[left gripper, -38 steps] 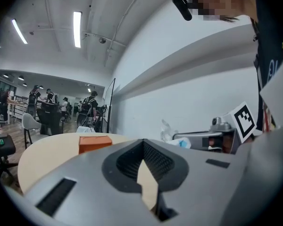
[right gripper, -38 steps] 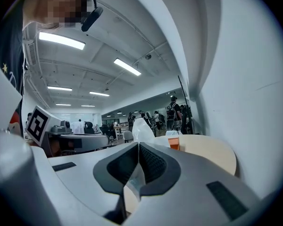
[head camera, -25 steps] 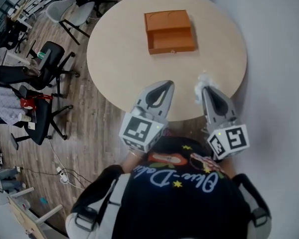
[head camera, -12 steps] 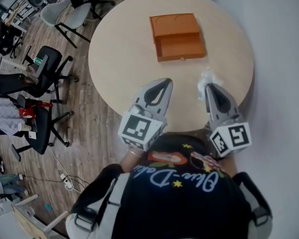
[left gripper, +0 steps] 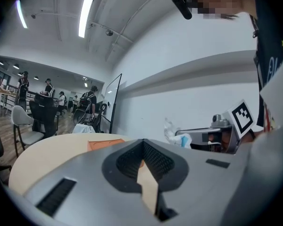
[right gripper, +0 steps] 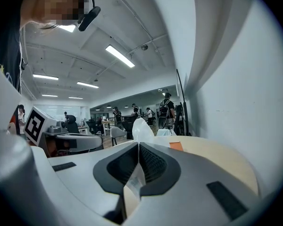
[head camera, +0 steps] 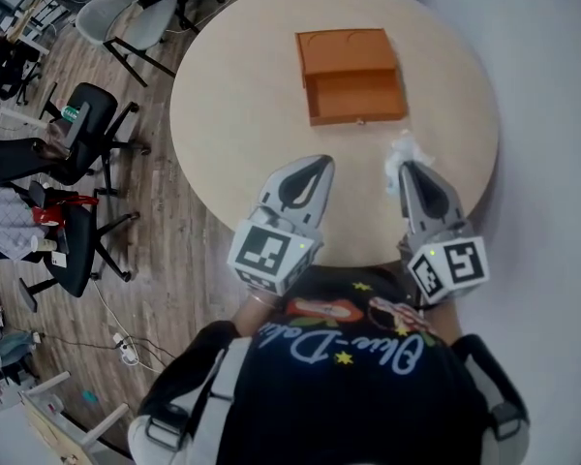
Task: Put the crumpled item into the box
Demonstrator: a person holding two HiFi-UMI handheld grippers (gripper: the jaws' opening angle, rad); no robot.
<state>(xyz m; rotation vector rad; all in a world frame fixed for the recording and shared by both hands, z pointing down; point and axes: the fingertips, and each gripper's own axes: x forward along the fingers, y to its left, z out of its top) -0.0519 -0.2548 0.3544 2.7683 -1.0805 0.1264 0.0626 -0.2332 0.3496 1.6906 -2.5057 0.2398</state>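
An orange box (head camera: 351,76) lies open on the far half of the round table (head camera: 232,114), its tray toward me and its lid flat behind. My right gripper (head camera: 404,169) is above the table's near right edge, shut on a crumpled white item (head camera: 404,150) that pokes out past its tips. In the right gripper view the crumpled item (right gripper: 141,129) rises from the closed jaws, with the box (right gripper: 176,145) beyond. My left gripper (head camera: 315,164) hovers at the near edge, shut with nothing in it. From the left gripper view, the box (left gripper: 106,144) lies ahead.
Office chairs (head camera: 87,129) stand on the wooden floor left of the table. A pale wall (head camera: 552,114) runs along the right. Several people stand far back in the room (left gripper: 47,91). The person's dark shirt (head camera: 339,376) fills the bottom of the head view.
The box has slid a little right and down in the head view as the camera shifted. Both grippers keep nearly the same places, the right still shut on the crumpled item.
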